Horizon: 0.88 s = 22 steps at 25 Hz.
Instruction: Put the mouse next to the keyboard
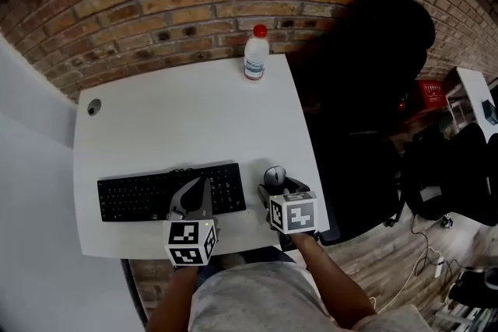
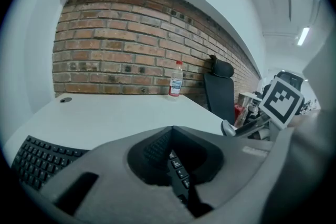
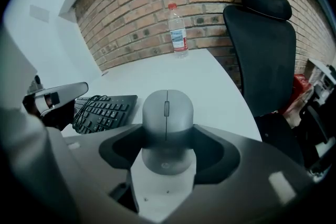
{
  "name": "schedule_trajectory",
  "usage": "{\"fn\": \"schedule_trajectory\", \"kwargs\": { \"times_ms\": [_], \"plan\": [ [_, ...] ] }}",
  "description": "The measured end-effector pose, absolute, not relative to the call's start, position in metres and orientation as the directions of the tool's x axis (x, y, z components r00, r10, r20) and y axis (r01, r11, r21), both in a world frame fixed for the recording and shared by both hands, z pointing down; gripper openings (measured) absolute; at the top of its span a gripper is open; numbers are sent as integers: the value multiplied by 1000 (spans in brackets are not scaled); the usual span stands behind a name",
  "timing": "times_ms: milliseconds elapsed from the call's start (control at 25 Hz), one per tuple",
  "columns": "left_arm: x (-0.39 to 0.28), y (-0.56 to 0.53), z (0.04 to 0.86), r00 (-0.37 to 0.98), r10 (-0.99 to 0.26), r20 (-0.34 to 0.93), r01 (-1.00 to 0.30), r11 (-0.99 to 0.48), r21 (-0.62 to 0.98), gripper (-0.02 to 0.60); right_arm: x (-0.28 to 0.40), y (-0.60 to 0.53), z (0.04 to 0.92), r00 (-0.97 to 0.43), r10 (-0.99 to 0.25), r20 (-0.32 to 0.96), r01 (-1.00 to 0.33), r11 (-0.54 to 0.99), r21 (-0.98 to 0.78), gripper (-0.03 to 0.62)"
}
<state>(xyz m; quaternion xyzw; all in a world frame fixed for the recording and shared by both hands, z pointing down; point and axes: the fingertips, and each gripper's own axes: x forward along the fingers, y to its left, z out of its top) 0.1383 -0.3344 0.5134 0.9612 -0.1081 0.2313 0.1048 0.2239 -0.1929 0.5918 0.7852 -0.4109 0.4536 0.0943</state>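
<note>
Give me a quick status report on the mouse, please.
Left gripper shut, empty, over keyboard. Right gripper shut on mouse, just right of keyboard. Bottle far back, not in the way.

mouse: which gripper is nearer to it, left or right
Right. The right gripper has its jaws closed on the sides of the mouse. The left gripper is over the keyboard, off to the mouse's left, jaws together and empty.

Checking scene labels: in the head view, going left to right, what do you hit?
Cable hole → keyboard → mouse → chair. The bottle is left out because it lines up with the mouse.
</note>
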Motion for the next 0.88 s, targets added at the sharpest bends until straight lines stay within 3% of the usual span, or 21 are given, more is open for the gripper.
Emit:
{"fn": "schedule_trajectory", "kwargs": {
  "times_ms": [400,880],
  "plan": [
    [138,-353,510,889,-43,456,-133,-977,168,-6,233,-203,597,320,-441,839,-671,-730,-128,301],
    [133,-380,510,886,-23,463,-118,-977,176,-6,233,-208,607,347,-392,852,-665,-744,-71,304]
  ]
}}
